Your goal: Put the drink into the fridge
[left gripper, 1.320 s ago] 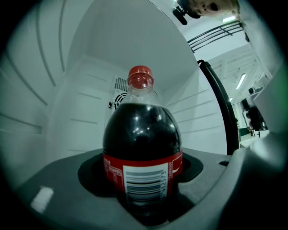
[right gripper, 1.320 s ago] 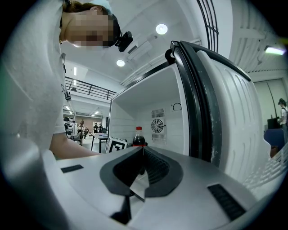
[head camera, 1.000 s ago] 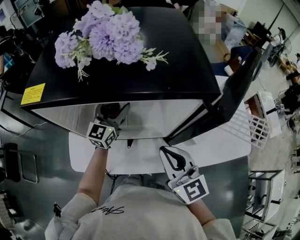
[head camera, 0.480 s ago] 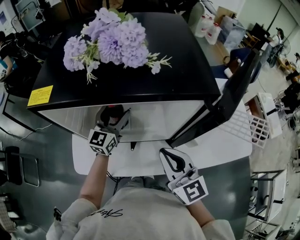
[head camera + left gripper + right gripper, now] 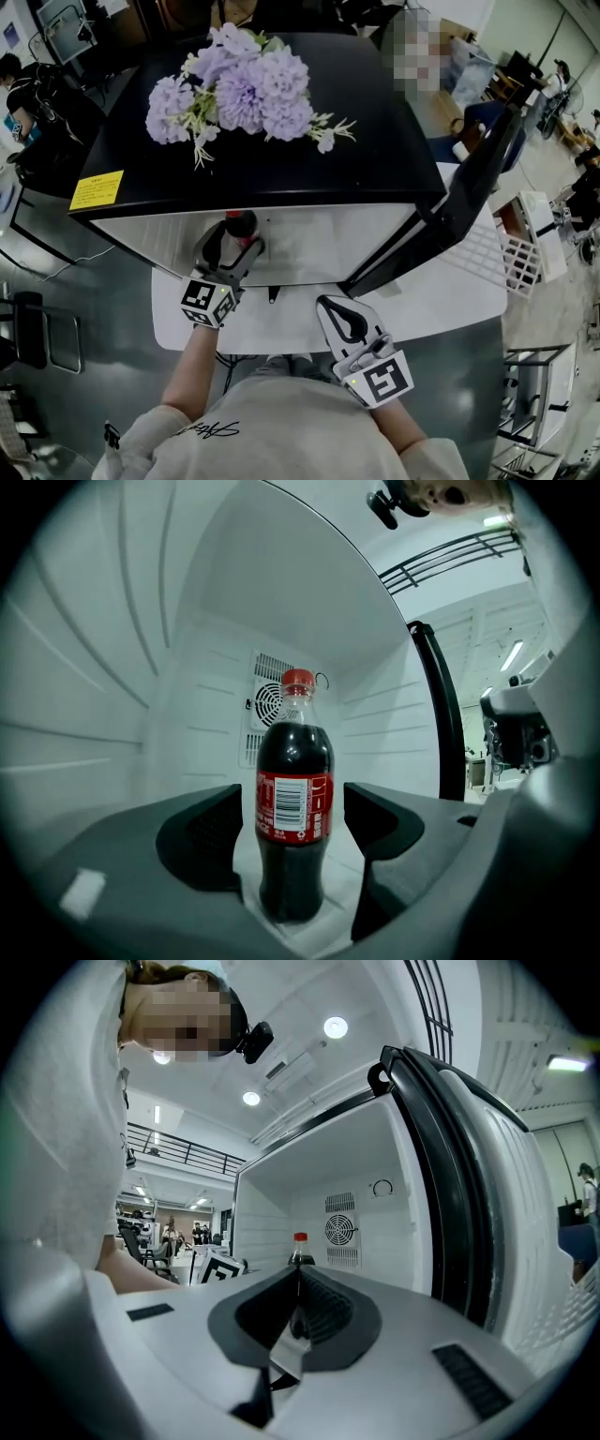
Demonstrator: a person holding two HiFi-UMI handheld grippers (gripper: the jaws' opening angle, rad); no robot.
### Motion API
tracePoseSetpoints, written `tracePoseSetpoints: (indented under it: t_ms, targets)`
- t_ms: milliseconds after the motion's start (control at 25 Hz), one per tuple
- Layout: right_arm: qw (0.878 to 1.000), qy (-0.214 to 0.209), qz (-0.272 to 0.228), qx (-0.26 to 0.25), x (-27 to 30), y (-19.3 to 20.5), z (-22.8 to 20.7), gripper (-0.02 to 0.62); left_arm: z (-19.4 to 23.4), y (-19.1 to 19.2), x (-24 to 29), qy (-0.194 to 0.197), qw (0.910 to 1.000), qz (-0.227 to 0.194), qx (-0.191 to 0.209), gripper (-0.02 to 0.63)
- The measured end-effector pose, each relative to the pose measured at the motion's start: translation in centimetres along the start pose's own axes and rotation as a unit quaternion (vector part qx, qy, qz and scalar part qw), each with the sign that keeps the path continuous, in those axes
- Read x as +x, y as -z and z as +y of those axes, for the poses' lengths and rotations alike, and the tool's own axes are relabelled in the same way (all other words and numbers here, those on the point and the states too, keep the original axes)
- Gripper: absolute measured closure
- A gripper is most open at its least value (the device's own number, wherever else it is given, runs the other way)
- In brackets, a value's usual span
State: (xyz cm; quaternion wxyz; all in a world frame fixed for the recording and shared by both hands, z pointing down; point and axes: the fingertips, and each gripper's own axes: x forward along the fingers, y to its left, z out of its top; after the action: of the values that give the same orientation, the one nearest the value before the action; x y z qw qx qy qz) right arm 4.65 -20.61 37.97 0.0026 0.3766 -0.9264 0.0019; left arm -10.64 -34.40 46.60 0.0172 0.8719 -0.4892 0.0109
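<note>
Cola bottle (image 5: 293, 808), dark plastic with red cap and label, stood upright inside the white-walled fridge (image 5: 141, 667), dead centre between the left gripper's (image 5: 231, 246) spread jaws with gaps either side, so backing straight out looked clear; right gripper (image 5: 330, 309) sat shut and empty, well back.

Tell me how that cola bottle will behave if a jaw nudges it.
The bottle stands tall and narrow, so a high nudge would likely tip it. It looks full to the neck, so probably heavy enough to resist a light brush. Being round, it would likely roll if it fell.
</note>
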Motion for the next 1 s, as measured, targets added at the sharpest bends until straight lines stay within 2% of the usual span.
tracePoseSetpoints:
  t_ms: [160,640,1000]
  targets:
    - [1.0,-0.005,0.01,0.016,0.2,0.2,0.6,0.583,-0.3,-0.2,-1.5,-0.002,1.0,0.001,-0.001,0.282]
    - [1.0,-0.007,-0.02,-0.004,1.2,-1.1,1.0,0.583,-2.5,-3.0,-5.5,0.015,0.9998,-0.008,-0.008,0.282]
    - [1.0,-0.015,-0.02,0.001,1.6,-1.1,1.3,0.583,-4.1,-5.8,-8.1,0.024,0.9995,-0.018,-0.014,0.282]
